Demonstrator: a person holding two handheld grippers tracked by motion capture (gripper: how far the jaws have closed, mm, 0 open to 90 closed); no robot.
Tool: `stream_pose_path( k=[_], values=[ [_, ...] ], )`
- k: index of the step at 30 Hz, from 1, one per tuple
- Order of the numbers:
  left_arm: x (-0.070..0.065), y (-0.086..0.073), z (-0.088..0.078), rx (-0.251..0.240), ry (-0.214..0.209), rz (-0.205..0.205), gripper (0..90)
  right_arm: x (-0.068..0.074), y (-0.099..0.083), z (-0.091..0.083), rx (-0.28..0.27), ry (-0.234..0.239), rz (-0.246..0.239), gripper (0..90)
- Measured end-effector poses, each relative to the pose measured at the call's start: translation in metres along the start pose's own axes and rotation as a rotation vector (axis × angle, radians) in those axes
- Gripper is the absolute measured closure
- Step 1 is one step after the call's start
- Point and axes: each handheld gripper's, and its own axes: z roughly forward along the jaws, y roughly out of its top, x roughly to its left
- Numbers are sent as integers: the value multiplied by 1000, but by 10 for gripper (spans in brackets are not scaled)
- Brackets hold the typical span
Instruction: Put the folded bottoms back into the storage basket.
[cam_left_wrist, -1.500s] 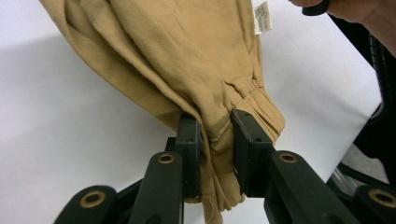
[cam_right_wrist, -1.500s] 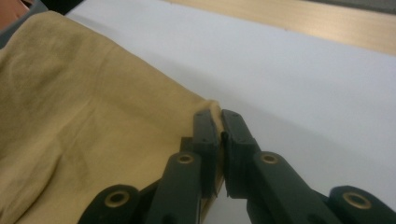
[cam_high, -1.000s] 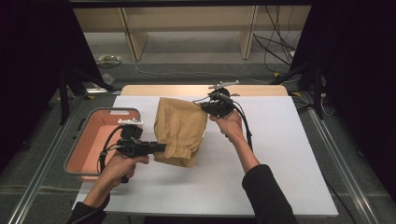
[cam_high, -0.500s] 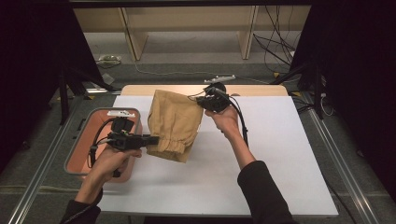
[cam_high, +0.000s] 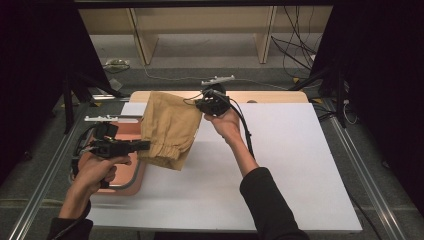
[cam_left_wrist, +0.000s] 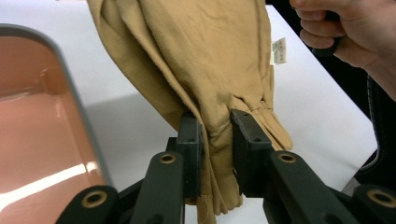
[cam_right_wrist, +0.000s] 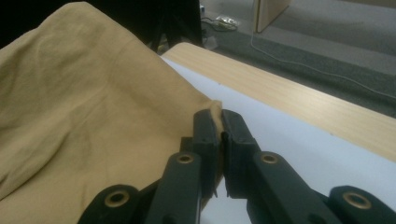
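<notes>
A tan pair of trousers (cam_high: 167, 129) hangs folded above the white table (cam_high: 280, 165), held up between both grippers. My left gripper (cam_high: 145, 145) is shut on the lower elastic hem; in the left gripper view the bunched cloth (cam_left_wrist: 205, 70) is pinched between the jaws of the left gripper (cam_left_wrist: 215, 133). My right gripper (cam_high: 199, 104) is shut on the upper edge of the garment, and in the right gripper view the right gripper (cam_right_wrist: 219, 122) clamps a thin fold of the tan cloth (cam_right_wrist: 79, 93). A white label (cam_left_wrist: 279, 50) shows on the fabric.
A salmon-coloured tray (cam_high: 131, 172) with a grey rim sits at the table's left edge, partly under the left hand; the tray (cam_left_wrist: 32, 130) also appears in the left gripper view. A wooden strip (cam_high: 280, 96) borders the table's far edge. Cables (cam_high: 295, 45) lie on the floor beyond.
Both grippers have lifted the trousers higher and carried them left, toward the tray. The left hand has drawn back to the left while the garment hangs freer off the table.
</notes>
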Motion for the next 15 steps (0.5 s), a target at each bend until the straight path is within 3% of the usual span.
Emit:
stream_pose_path(
  k=[8, 15],
  values=[
    [15, -3, -15, -18, 25, -26, 744, 23, 14, 11, -16, 14, -24, 858],
    [18, -4, -21, -24, 33, -26, 744, 29, 17, 14, -26, 21, -25, 857]
  ],
)
